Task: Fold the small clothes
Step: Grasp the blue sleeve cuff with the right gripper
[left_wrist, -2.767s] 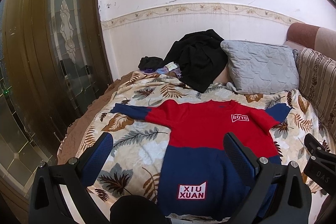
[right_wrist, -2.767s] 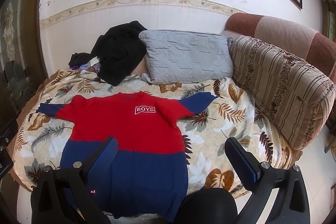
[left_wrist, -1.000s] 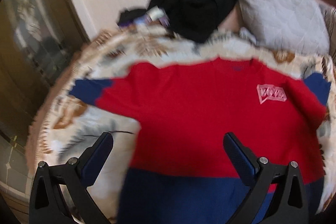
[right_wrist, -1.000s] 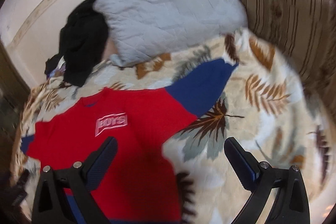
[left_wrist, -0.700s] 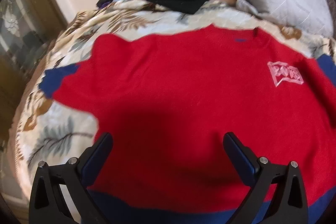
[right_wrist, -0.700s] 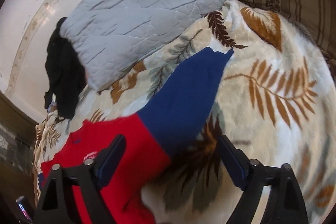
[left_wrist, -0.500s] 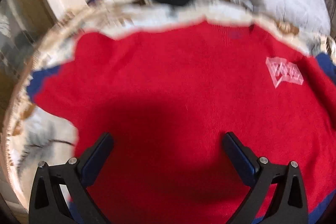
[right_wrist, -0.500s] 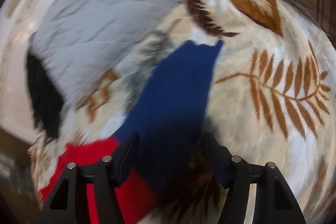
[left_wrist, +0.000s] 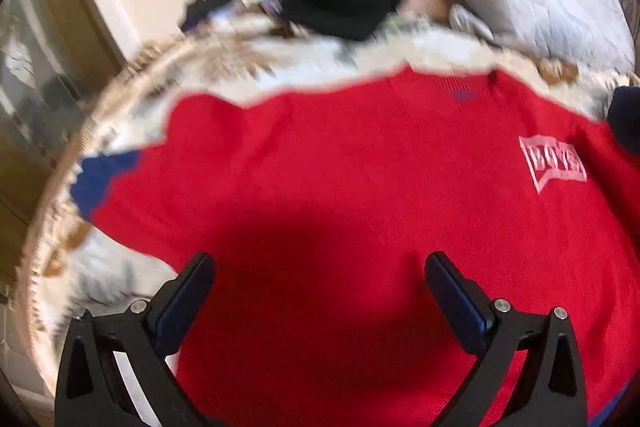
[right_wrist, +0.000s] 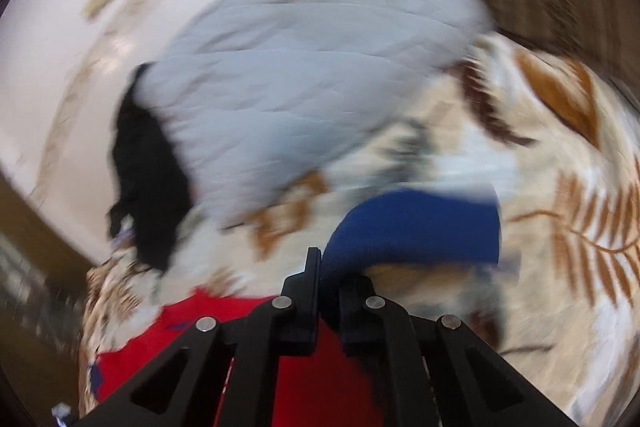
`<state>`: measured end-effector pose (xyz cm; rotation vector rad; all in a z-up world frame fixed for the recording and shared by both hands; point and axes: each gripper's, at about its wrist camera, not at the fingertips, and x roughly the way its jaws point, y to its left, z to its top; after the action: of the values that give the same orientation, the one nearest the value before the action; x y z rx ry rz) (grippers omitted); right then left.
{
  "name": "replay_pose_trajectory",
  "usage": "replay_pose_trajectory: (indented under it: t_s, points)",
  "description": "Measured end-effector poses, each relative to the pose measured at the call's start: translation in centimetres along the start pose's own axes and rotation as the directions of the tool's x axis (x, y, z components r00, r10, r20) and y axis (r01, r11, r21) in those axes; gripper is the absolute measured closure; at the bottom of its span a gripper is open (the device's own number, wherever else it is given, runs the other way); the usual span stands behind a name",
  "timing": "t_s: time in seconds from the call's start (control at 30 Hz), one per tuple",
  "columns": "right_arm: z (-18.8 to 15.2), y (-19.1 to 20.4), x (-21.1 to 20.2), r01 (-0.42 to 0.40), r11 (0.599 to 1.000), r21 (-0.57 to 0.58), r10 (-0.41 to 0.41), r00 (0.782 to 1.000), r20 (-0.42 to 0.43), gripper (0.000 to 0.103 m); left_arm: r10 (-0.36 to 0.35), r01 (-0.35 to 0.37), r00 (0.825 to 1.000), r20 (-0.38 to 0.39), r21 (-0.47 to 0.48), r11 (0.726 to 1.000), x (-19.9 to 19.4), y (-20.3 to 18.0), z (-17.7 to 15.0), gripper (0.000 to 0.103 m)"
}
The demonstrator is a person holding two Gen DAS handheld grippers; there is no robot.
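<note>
Right gripper (right_wrist: 326,277) pinches the blue sleeve (right_wrist: 420,231); left gripper (left_wrist: 320,279) gapes.

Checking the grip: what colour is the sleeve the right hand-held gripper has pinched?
Navy blue sleeve, clearest in the right wrist view.

I see a red sweater (left_wrist: 360,187) with navy sleeves (right_wrist: 416,231), a cream leaf-print blanket (right_wrist: 560,187), a grey quilted pillow (right_wrist: 300,75).
</note>
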<state>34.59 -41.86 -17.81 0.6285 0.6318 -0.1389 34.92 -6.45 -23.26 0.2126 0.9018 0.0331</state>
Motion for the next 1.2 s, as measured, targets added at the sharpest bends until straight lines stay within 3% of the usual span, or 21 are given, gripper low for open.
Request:
replay_pose_trajectory:
  t_s: [0.2,0.3,0.43,0.47,0.5,0.53,0.57,0.73,0.87,0.97,1.03,1.13,1.2]
  points:
    - [-4.4,10.5,-0.2,-0.216,0.971,-0.103,0.207,0.974,-0.096,0.095,0.098,-0.089,0.99,0.103,-0.09,0.992,-1.9,4.8,1.3,0.0]
    - [-8.0,15.0,1.2,-0.305,0.944,-0.128,0.279,0.942,-0.184,0.093,0.151,-0.132,0.981,0.12,-0.154,0.979,-2.4,7.8,1.4,0.0]
    - [-13.1,18.7,3.3,-0.409,0.904,-0.126,0.346,0.872,-0.348,0.088,0.209,-0.177,0.971,0.117,-0.243,0.954,-2.5,11.6,1.4,0.0]
    - [-14.3,19.2,3.5,-0.434,0.893,-0.122,0.36,0.849,-0.387,0.074,0.218,-0.182,0.969,0.112,-0.265,0.947,-2.5,12.4,1.4,0.0]
    - [-15.1,19.4,3.5,-0.455,0.883,-0.112,0.373,0.828,-0.419,0.051,0.225,-0.187,0.969,0.104,-0.291,0.938,-2.3,13.3,1.5,0.0]
    - [-15.9,19.3,3.4,-0.496,0.865,-0.079,0.411,0.79,-0.454,0.039,0.23,-0.189,0.968,0.099,-0.31,0.932,-2.2,13.9,1.5,0.0]
    - [-16.4,18.8,2.9,-0.514,0.856,-0.058,0.435,0.777,-0.456,0.03,0.232,-0.19,0.968,0.098,-0.323,0.927,-2.2,14.3,1.5,0.0]
    - [-14.8,14.1,0.3,-0.577,0.817,0.024,0.534,0.738,-0.412,0.03,0.205,-0.162,0.972,0.113,-0.311,0.937,-2.5,13.4,1.7,0.0]
    - [-12.8,8.2,-0.7,-0.542,0.82,0.185,0.572,0.76,-0.308,0.03,0.1,-0.065,0.981,0.168,-0.207,0.976,-4.0,9.5,1.9,0.0]
    - [-12.2,4.5,0.2,-0.47,0.831,0.298,0.543,0.803,-0.247,0.03,-0.052,0.07,0.983,0.178,-0.097,0.993,-5.1,5.2,1.7,0.0]
    - [-12.0,3.1,1.6,-0.404,0.843,0.355,0.503,0.825,-0.257,0.03,-0.115,0.122,0.977,0.18,-0.028,0.992,-5.8,2.4,1.3,0.0]
    - [-12.2,1.7,2.7,-0.307,0.867,0.391,0.431,0.857,-0.282,0.04,-0.095,0.077,0.981,0.172,0.107,0.991,-5.7,-1.9,0.8,0.0]
    - [-12.1,1.0,3.2,-0.29,0.86,0.42,0.431,0.854,-0.292,0.045,-0.051,0.027,0.99,0.135,0.174,0.984,-4.4,-4.5,0.2,0.0]
